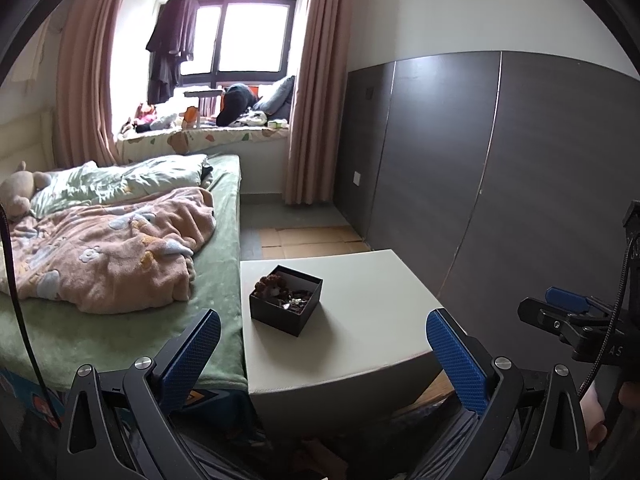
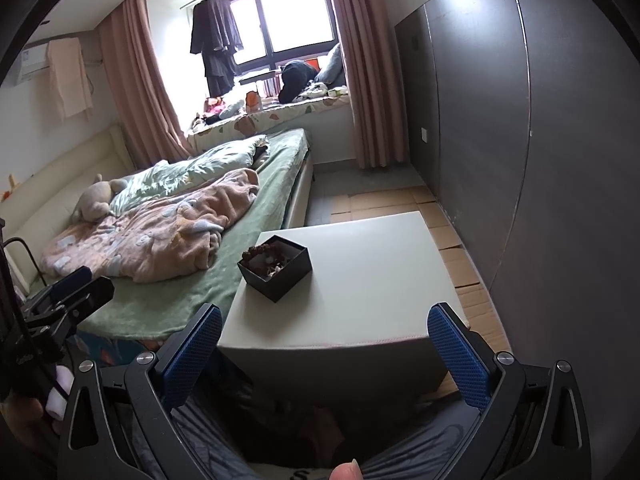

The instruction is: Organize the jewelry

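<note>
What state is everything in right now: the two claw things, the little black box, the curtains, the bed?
Left gripper: open, holding nothing.
Right gripper: open, holding nothing.
Black box: lidless, upright on the white table, with jewelry piled inside.
Curtains: drawn apart.
Bed: unmade, blankets rumpled.

Bare white table top [image 2: 360, 264] lies wide between me and the dark wall panels [image 2: 520, 160], nothing on it but the black box [image 2: 275, 267] at its bed-side corner, with the rumpled pink blanket [image 2: 160, 236] crowding that flank.
</note>
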A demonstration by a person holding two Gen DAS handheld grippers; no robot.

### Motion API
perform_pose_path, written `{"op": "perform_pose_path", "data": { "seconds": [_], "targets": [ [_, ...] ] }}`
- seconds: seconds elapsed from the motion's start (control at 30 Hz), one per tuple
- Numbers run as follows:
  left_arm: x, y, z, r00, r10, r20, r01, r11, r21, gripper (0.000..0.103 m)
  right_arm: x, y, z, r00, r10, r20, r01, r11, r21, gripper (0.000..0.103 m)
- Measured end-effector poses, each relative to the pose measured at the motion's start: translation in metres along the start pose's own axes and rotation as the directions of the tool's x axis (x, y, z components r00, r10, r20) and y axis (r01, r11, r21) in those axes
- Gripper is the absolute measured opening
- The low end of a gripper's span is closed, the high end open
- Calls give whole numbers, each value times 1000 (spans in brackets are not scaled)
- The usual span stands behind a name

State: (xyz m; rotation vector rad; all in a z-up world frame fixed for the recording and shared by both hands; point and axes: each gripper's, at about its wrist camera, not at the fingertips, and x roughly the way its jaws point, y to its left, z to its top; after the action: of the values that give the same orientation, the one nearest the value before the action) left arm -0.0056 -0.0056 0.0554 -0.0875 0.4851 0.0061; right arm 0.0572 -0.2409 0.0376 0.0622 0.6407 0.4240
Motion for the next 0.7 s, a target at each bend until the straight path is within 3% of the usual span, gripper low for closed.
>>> {"op": "perform_pose_path", "data": {
  "seconds": [0.7],
  "targets": [
    [-5, -6, -7, 1000, 20, 1, -20, 999, 28, 103, -2, 0, -6, 1000, 3, -3, -3, 1000, 11, 103]
  ]
}}
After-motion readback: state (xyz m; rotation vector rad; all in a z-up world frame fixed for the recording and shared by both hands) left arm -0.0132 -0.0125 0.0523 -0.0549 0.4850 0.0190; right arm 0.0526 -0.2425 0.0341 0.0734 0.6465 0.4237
